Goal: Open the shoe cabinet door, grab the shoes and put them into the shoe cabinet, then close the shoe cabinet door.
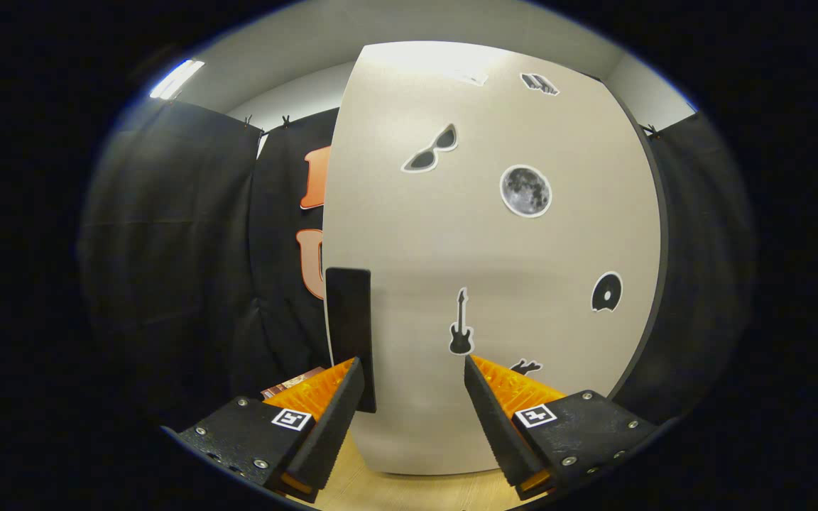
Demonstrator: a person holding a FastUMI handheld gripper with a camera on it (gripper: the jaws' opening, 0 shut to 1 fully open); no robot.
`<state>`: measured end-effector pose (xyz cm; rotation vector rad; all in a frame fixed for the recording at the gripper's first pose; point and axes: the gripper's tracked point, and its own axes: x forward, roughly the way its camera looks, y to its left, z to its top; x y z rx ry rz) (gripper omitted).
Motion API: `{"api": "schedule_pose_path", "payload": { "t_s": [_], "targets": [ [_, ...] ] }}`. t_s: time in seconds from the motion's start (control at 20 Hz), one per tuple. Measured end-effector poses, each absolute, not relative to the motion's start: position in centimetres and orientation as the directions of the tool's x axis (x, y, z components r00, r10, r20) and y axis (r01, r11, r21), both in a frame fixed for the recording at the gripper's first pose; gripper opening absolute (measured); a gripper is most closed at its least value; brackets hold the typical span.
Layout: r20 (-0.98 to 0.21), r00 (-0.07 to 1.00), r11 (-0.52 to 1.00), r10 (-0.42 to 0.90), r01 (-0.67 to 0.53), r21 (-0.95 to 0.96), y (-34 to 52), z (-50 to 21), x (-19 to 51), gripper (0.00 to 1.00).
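We face the shoe cabinet door filling the frame's centre. Its dark upright handle sits centre-left, just above the left finger, so our tongs, spread apart and empty, must shift left.

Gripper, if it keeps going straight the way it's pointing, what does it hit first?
Most likely the cabinet door face, just right of its black handle. The open gripper looks close, though depth is unclear.

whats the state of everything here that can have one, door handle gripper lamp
shoe cabinet door: face toward the gripper; shut or ajar cannot be told
door handle: on the door's edge, not gripped, just ahead of one finger
gripper: open, nothing between its fingers
ceiling lamp: lit
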<state>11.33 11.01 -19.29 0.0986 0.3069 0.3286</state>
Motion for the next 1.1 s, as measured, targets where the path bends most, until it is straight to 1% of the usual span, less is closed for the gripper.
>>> {"api": "schedule_pose_path", "payload": {
  "t_s": [0.3,0.7,0.85,0.95,1.1],
  "targets": [
    [-0.221,0.929,0.954,0.297,-0.277,0.116,7.3,-13.7,7.8,0.93],
    [-0.185,0.956,0.971,0.226,-0.206,0.121,2.0,-8.9,2.5,0.93],
    [-0.131,0.967,0.97,0.218,-0.2,0.137,0.1,-6.2,0.7,0.93],
    [-0.082,0.98,0.976,0.179,-0.167,0.138,-1.7,-4.4,0.0,0.93],
    [-0.068,0.988,0.981,0.136,-0.124,0.152,-3.1,-4.3,0.7,0.93]
  ]
}}
